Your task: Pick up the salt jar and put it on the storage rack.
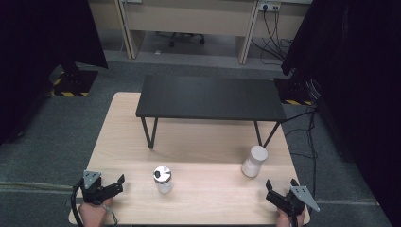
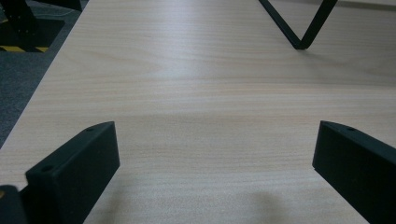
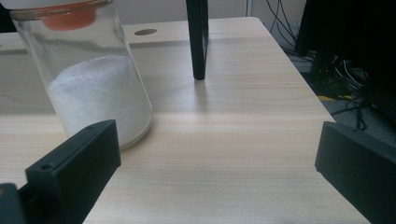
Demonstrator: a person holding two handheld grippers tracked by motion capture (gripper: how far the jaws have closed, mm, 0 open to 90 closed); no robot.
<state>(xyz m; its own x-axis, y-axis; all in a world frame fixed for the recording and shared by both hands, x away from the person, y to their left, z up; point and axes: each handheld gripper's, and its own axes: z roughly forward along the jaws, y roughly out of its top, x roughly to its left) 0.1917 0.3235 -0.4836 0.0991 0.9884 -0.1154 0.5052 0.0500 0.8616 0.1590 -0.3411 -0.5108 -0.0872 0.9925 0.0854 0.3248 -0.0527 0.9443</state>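
Light wood table (image 1: 198,137) on grey carpet, dark curtains either side. Black shelf (image 1: 210,97) on hairpin legs stands on the far half. Right jar (image 1: 254,161), white-capped, near the right edge; the right gripper view resolves it as clear glass part-filled with white powder, orange under the cap. Shaker jar (image 1: 163,179) with metal lid stands near the front, centre. Left gripper (image 1: 111,188) at the front-left corner, jaws wide apart, nothing between them, over bare wood. Right gripper (image 1: 282,187) at front-right, jaws likewise spread and empty, right jar just ahead of its left jaw.
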